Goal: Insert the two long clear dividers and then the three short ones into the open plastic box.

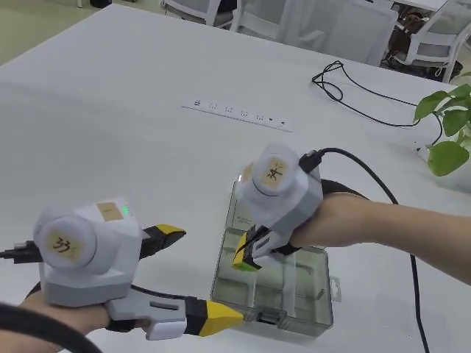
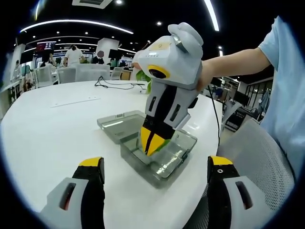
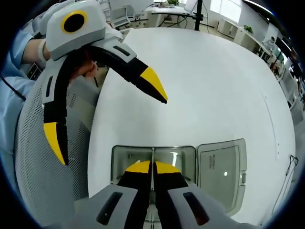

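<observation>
The clear plastic box (image 1: pixel 305 290) lies open on the white table, its lid (image 3: pixel 221 171) folded flat beside the base (image 3: pixel 178 160). My right gripper (image 1: pixel 246 259) points down into the base, shut on a thin clear divider (image 3: pixel 152 155) that stands on edge along the middle of the box. The left gripper view has that gripper (image 2: pixel 151 142) with its yellow tips inside the box (image 2: pixel 164 160). My left gripper (image 1: pixel 197 276) hovers open just left of the box's near corner, holding nothing. The right gripper view catches its spread jaws (image 3: pixel 105 114) above the table.
A white power strip (image 1: pixel 235 114) lies farther back on the table, with a looped black cable (image 1: pixel 353 95) and a green plant (image 1: pixel 445 125) at the right. A white mesh chair (image 2: pixel 252 162) stands at the near edge. People and chairs fill the background.
</observation>
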